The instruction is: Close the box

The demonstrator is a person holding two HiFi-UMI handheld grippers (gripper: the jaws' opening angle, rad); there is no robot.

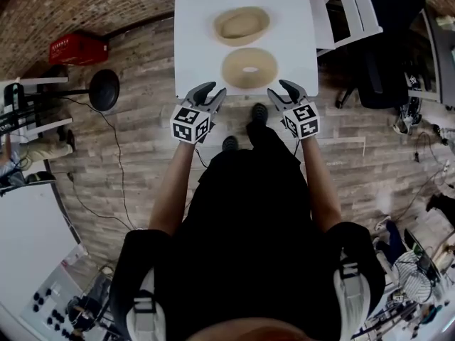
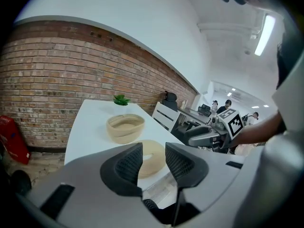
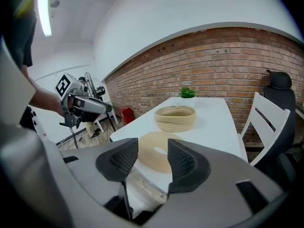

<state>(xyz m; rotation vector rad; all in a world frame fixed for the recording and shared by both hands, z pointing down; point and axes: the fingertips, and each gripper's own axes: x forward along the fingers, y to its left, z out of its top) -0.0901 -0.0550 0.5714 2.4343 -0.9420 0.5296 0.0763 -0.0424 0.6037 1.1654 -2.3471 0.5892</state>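
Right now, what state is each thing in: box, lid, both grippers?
Box: open, upright, looks empty.
Lid: off, lying flat beside the box, apart from it.
Left gripper: open, empty.
Right gripper: open, empty.

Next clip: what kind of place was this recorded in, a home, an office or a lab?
Probably an open-plan lab or studio workspace rather than a home. A bare brick wall runs behind a plain white table, a strip ceiling light hangs overhead, and people sit among crowded desks in the background.
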